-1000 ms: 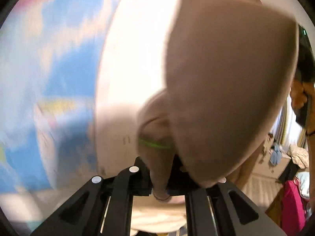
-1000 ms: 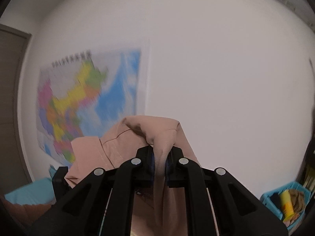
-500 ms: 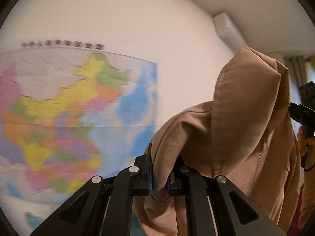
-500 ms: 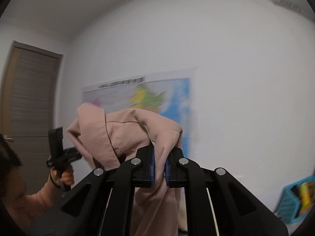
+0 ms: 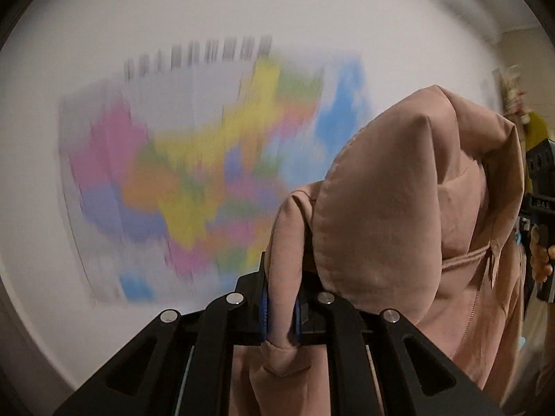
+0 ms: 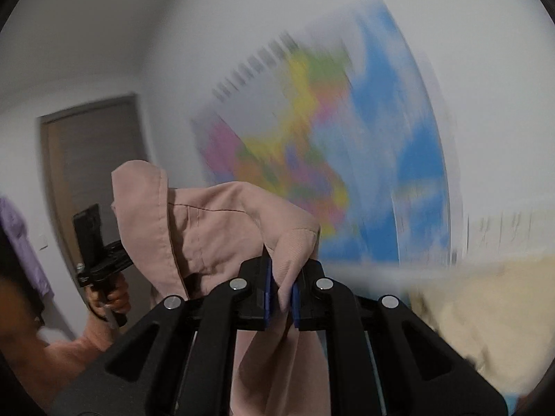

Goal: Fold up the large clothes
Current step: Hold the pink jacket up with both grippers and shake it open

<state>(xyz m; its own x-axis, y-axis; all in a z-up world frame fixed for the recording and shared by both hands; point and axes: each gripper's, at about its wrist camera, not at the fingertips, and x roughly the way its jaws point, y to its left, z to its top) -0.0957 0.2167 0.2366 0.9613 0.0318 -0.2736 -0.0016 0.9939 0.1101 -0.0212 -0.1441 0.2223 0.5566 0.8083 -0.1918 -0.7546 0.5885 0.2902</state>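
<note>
Left gripper [image 5: 280, 306] and right gripper [image 6: 280, 300], each clamped on a fold of the pink garment [image 5: 399, 215], hold it aloft; cloth rises toward one o'clock in the left view. Advisable: keep both pinches level, fabric taut, then lower evenly.

We see the pink garment [image 5: 399, 208] as soft matt cloth with stitched seams; the left gripper [image 5: 280, 308] clamped on it looks matt black plastic with shiny metal rivets
</note>
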